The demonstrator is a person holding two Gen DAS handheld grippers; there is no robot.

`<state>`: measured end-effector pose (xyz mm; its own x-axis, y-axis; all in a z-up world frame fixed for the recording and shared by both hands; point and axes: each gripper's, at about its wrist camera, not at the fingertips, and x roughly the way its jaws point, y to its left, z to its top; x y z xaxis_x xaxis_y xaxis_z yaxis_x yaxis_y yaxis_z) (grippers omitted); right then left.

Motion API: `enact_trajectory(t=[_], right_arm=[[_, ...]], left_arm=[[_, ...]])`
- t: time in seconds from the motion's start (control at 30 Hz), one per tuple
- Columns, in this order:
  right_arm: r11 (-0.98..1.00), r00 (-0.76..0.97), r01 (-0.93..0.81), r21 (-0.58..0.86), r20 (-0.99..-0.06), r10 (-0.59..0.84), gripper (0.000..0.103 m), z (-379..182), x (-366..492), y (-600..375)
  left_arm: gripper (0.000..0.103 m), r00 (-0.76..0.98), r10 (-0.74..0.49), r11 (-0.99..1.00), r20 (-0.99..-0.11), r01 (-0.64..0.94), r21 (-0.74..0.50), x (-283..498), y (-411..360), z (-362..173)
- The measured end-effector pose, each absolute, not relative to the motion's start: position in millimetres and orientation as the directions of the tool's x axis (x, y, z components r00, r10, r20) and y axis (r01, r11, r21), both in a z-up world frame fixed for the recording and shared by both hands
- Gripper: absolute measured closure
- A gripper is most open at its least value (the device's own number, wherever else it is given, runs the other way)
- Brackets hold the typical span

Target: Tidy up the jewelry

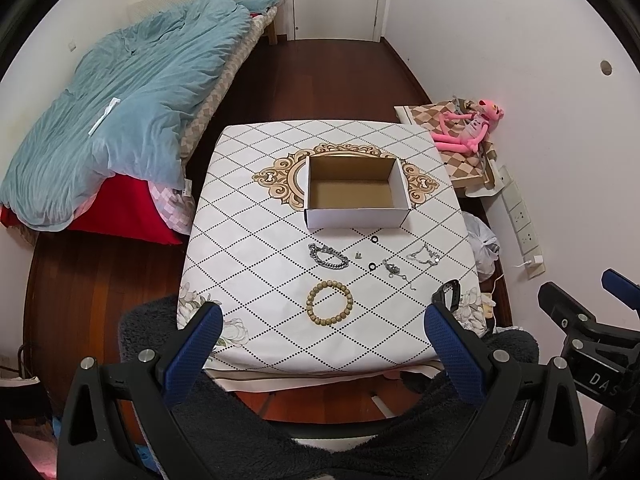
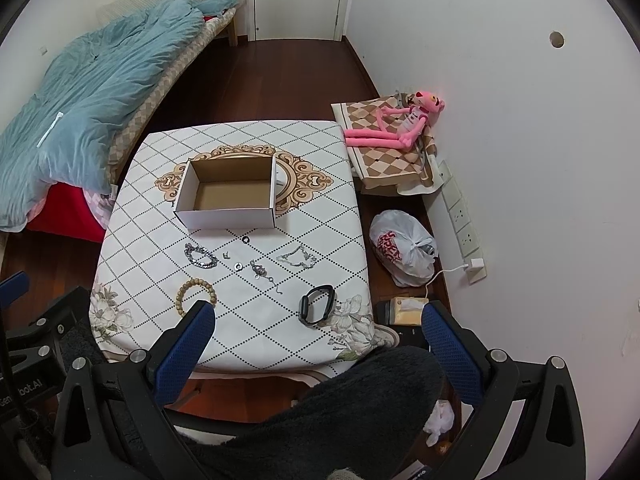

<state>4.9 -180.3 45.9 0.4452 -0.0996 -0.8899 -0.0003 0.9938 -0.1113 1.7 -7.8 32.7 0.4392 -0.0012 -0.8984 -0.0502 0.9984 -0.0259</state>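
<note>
Likely, the thin silver chain (image 2: 297, 258) could snag or slip; left tongs (image 1: 322, 328) and right tongs (image 2: 318, 328) gape wide, nothing held.

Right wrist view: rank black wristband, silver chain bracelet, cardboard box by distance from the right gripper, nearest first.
1. black wristband, near table edge, just ahead of the right gripper, which is open.
2. silver chain bracelet, mid-table, left side.
3. cardboard box, beyond the jewelry, toward the far side.
</note>
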Motion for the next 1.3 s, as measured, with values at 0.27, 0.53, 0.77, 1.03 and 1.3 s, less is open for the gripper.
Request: enact_trajectory(t=[0.27,0.53,0.77,1.03,1.3], right_arm=[[0.993,0.45,0.002,-0.114,-0.887,-0.103,0.0,46.0,2.1,-180.1],[0.994,0.45,-0.002,-0.113,-0.887,-0.1,0.0,44.9,0.2,-179.5],[0.994,0.454,0.006,-0.105,-0.886,-0.097,0.0,45.5,0.5,-180.5],[0.987,0.388,0.122,-0.103,-0.911,-0.143,0.0,-3.2,33.4,-212.0],[0.965,0.156,0.261,-0.034,-0.985,-0.077,0.015,-143.3,70.9,-253.6]], left_arm=[[0.0,0.443,-0.005,0.999,-0.897,-0.047,-0.029,-6.0,-0.8,28.3],[0.0,0.441,-0.004,0.999,-0.897,-0.047,-0.027,-5.6,-0.8,27.5],[0.0,0.443,-0.008,0.999,-0.896,-0.044,-0.03,-4.9,-0.8,26.8],[0.0,0.449,0.088,0.994,-0.889,-0.1,0.048,29.5,4.0,-5.5],[0.0,0.344,0.142,0.989,-0.928,-0.091,0.118,61.6,13.2,-84.9]])
